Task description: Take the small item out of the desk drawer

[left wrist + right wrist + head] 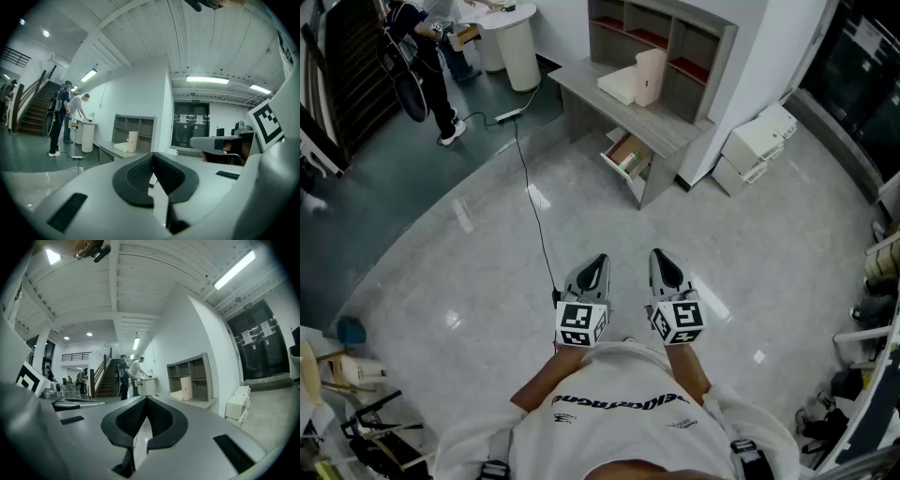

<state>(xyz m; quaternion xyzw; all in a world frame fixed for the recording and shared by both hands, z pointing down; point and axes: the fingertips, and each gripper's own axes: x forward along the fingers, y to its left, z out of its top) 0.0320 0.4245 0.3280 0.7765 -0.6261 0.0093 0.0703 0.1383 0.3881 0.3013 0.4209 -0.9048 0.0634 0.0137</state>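
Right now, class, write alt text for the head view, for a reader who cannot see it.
A person holds the left tool and right tool side by side, both shut and empty, pointing across a pale floor towards a grey desk whose drawer stands open, some way off.

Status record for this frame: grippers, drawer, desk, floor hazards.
left gripper: shut, empty
right gripper: shut, empty
drawer: open, contents too small to identify
desk: across the floor, well out of reach
cable: on the floor between person and desk
task stage: item not yet reached
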